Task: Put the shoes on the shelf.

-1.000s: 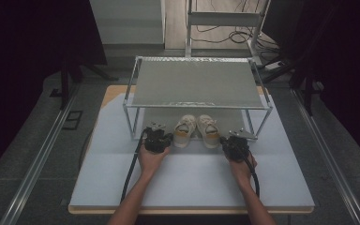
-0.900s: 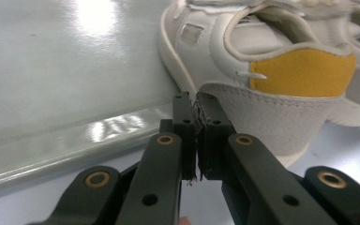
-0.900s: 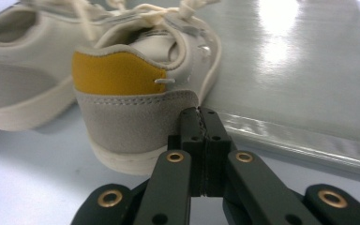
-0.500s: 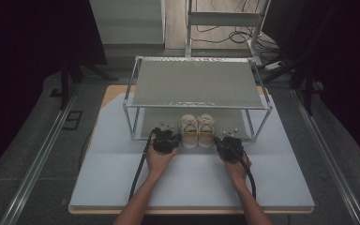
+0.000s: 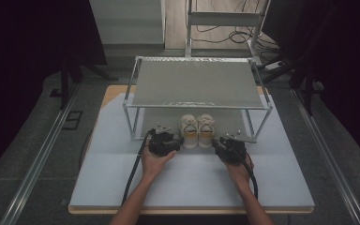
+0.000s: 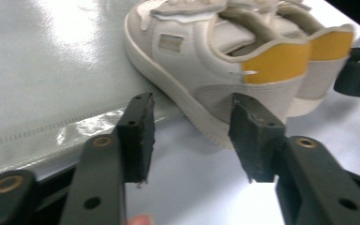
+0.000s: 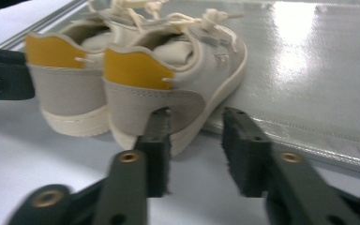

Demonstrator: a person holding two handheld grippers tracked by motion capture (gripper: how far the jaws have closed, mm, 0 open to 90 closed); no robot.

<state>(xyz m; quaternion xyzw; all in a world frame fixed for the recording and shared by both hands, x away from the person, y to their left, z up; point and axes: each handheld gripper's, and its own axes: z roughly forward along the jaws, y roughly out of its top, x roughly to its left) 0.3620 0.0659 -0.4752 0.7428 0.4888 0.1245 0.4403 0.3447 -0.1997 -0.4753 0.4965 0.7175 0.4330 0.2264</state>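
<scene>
Shoes (image 5: 197,131), under rack (image 5: 197,84), white table (image 5: 122,178)

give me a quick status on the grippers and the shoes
Left gripper and right gripper just opened, nothing held. Shoes paired under the rack. Nothing in the way.

Shoes: two, a pair (image 5: 197,130) sitting side by side
Yellow heel patches: two, one showing on each shoe
Hand-held grippers: two, left hand-held gripper (image 5: 172,142) and right hand-held gripper (image 5: 219,143)
Racks: one wire rack (image 5: 197,84) standing
Counters: one counter (image 5: 192,180) carrying everything
Hands: two
</scene>
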